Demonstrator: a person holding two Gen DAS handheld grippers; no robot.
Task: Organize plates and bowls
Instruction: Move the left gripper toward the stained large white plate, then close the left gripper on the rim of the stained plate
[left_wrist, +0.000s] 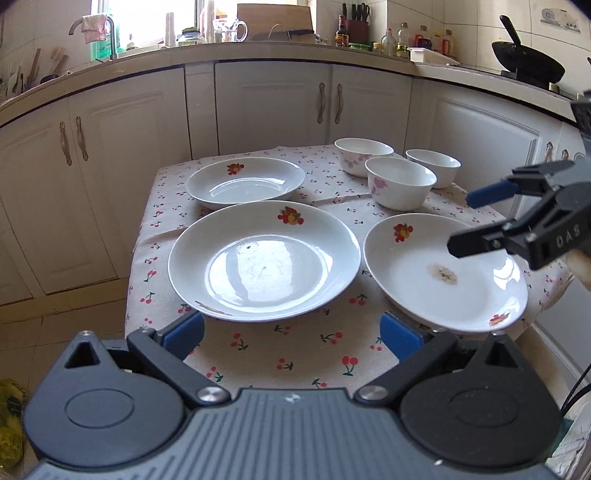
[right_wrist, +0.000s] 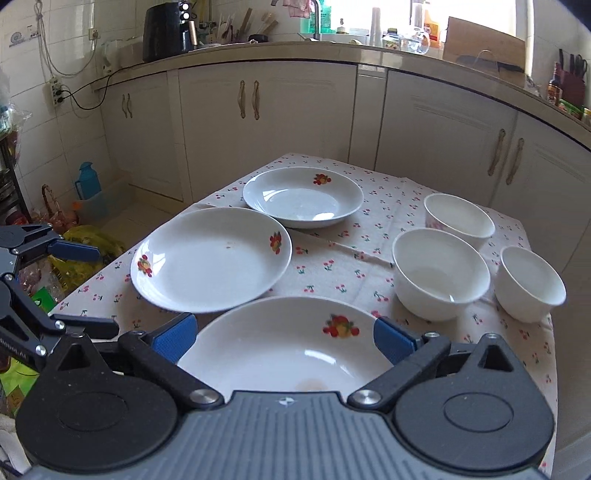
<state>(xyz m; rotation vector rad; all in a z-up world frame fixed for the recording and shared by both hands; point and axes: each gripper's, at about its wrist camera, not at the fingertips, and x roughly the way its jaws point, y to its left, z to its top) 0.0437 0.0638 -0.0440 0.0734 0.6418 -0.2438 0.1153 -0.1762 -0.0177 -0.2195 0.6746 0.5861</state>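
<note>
- Three plates (left_wrist: 264, 260) and three bowls (left_wrist: 400, 182) sit on a cherry-print table (left_wrist: 295, 354).
- Left gripper (left_wrist: 291, 334) and right gripper (right_wrist: 284, 338) gape wide, holding nothing.

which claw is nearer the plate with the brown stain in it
Right. The right claw sits open over the stained plate; the left claw, also open, is off to its side, facing the middle plate.

Left gripper (left_wrist: 291, 334) wide open at frame bottom, three plates (left_wrist: 264, 260) ahead, three bowls (left_wrist: 400, 182) upper right.
</note>
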